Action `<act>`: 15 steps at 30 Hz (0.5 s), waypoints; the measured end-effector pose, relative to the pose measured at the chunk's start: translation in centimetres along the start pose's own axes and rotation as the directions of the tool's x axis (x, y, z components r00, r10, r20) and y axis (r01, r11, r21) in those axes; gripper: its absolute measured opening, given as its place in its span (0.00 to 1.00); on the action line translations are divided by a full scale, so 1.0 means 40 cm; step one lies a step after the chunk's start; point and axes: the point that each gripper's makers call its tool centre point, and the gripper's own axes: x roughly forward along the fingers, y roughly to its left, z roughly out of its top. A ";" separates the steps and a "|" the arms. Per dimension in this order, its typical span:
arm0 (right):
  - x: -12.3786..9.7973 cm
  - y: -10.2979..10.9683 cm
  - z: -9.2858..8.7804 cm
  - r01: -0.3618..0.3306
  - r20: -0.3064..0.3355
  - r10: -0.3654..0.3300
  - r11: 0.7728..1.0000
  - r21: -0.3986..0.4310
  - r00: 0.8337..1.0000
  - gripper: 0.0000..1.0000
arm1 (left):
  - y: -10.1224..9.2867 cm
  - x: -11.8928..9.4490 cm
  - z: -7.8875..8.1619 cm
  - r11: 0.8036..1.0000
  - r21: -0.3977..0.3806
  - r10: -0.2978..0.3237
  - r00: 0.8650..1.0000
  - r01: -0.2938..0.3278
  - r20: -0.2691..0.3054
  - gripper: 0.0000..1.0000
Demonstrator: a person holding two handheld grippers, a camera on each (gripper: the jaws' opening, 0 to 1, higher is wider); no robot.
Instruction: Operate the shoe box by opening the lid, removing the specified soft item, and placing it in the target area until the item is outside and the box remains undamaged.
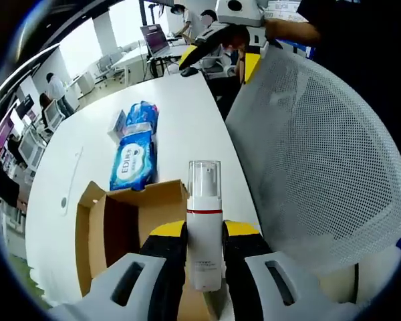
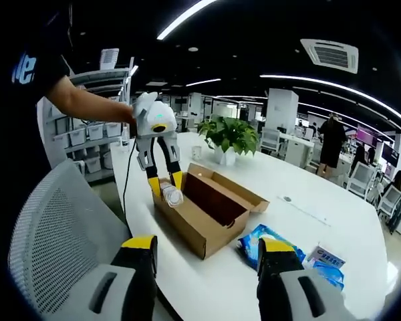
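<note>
Now, bottle [image 1: 204,221]: upright, clamped in left gripper [image 1: 204,235], just above shoe box [image 2: 210,207].
Right gripper [image 2: 207,253]: jaws apart, empty, farther off.
Target side: wipes packs [image 1: 134,159] beyond box.

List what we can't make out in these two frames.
- Box interior: in the left gripper view the left gripper and its bottle cover the near part; in the right gripper view the near wall hides the floor.
- Bottle label text: too small in the left gripper view.
- Wipes packs: partly behind the right gripper in the right gripper view.
</note>
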 end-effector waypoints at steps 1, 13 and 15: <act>0.004 0.006 0.001 -0.007 0.001 0.007 1.000 -0.009 1.000 0.56 | -0.005 -0.003 0.012 1.000 -0.002 -0.011 1.000 0.011 0.018 0.19; 0.041 0.061 0.032 -0.093 0.026 0.094 0.995 -0.044 0.995 0.47 | -0.044 -0.001 0.046 0.996 -0.015 -0.086 0.996 0.087 0.038 0.19; 0.046 0.070 0.035 -0.107 0.025 0.109 0.993 -0.047 0.994 0.44 | -0.052 0.000 0.053 0.994 -0.018 -0.103 0.994 0.103 0.041 0.19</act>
